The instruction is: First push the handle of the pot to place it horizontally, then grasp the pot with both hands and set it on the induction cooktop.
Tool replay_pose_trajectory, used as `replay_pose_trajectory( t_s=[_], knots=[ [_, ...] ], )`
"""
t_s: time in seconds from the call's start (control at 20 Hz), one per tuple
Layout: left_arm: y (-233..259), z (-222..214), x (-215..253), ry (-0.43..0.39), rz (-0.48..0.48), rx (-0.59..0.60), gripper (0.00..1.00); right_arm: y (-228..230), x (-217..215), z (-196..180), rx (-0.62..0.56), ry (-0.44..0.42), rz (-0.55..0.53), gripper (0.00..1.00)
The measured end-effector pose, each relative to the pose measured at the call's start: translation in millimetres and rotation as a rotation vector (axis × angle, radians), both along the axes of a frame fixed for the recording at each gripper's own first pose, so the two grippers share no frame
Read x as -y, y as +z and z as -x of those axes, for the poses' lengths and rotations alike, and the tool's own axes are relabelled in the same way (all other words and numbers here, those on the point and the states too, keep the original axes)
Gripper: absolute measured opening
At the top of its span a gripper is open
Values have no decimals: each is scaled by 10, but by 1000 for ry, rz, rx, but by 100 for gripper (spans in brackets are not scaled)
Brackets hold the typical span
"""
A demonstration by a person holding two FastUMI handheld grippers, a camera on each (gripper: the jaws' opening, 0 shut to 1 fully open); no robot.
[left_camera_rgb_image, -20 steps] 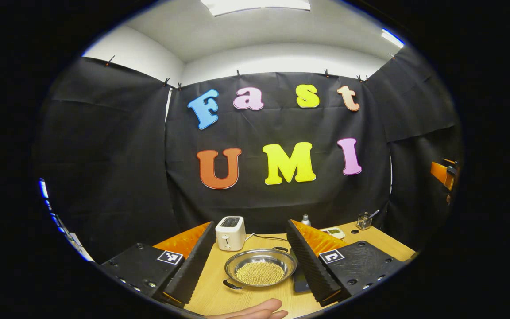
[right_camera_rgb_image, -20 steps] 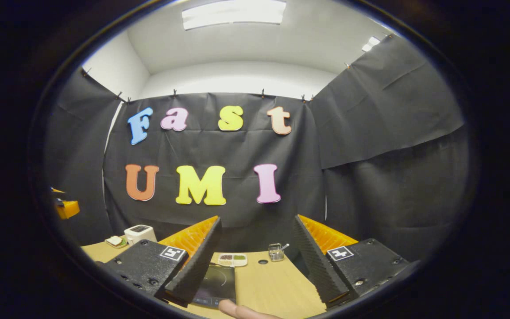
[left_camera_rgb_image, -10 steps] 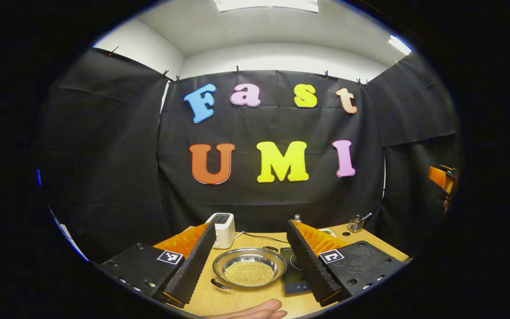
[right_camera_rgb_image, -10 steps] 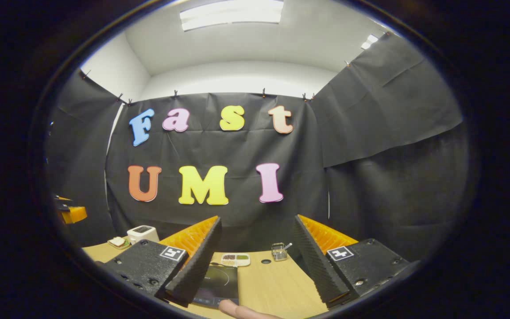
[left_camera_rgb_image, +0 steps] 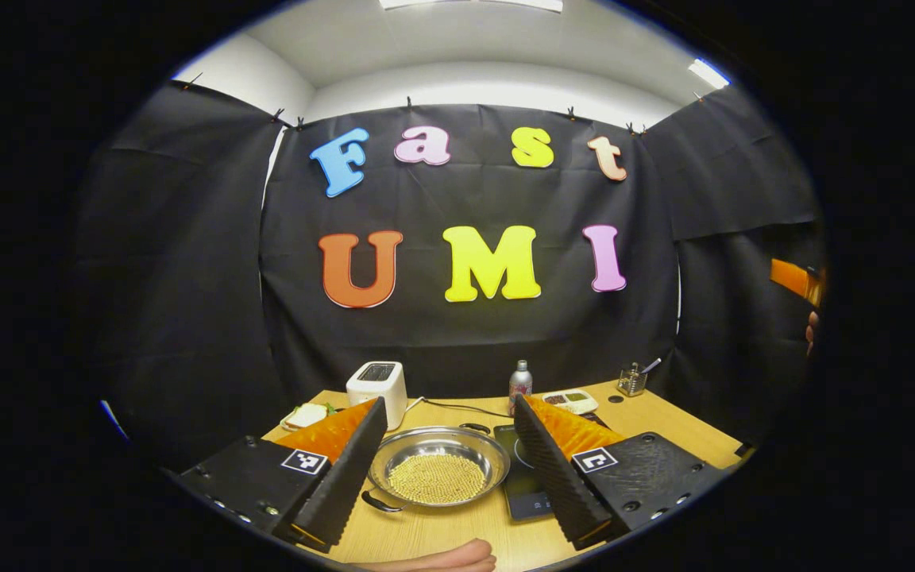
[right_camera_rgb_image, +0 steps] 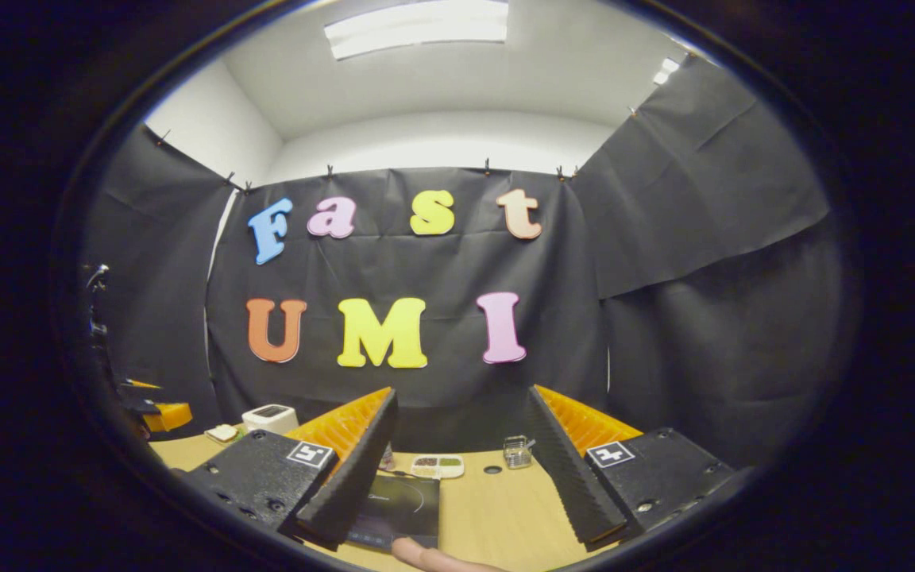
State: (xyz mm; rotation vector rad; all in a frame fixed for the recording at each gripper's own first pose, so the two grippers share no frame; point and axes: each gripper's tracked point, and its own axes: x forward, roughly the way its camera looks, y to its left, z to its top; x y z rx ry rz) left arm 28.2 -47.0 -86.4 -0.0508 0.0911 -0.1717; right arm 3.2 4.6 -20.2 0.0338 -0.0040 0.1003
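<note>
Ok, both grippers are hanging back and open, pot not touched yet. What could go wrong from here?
1. The pot is shallow and holds loose yellow beads; a hard push on its handle or an uneven two-handed lift could spill them.
2. The cooktop lies right beside the pot, and turning the pot could knock its far handle against it.
3. The toaster, its cord and a bottle stand just behind, so an overshoot of the left gripper might hit them.

One pot (left_camera_rgb_image: 438, 475), one cooktop (left_camera_rgb_image: 523, 477), one toaster (left_camera_rgb_image: 377, 391), one bottle (left_camera_rgb_image: 519, 384), one snack tray (left_camera_rgb_image: 570, 400), one wire basket (left_camera_rgb_image: 631, 381), two hand-held grippers: left (left_camera_rgb_image: 442, 461), right (right_camera_rgb_image: 461, 469).
</note>
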Motion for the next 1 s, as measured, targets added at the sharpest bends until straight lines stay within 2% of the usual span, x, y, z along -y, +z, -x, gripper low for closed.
replay_pose_trajectory(
  t_s=[0.1,0.2,0.25,0.35,0.4,0.45,0.5,0.65,1.0],
  knots=[
    [-154,-45,-24,25,-33,-15,95,-22,-37,-1,-3,8,3,99],
    [-326,-86,54,8,-67,-40,95,-57,-32,-27,-9,6,6,99],
    [-450,-99,104,-3,-97,-70,84,-79,-39,-36,-14,6,6,99],
    [-681,-132,135,-35,-142,-123,51,-134,-56,-64,-30,7,2,99],
    [-770,-138,167,-61,-129,-149,46,-159,-66,-68,-32,9,0,99],
    [-879,-132,230,-90,-95,-189,31,-175,-72,-72,-31,10,2,99],
    [-979,-159,261,-102,-62,-218,28,-202,-70,-89,-32,8,9,99],
    [-1232,-206,214,-100,-25,-287,0,-295,-96,-126,-50,14,18,99],
    [-1957,-252,77,-101,-12,-485,0,-520,-104,-219,-102,15,15,99]
  ],
)
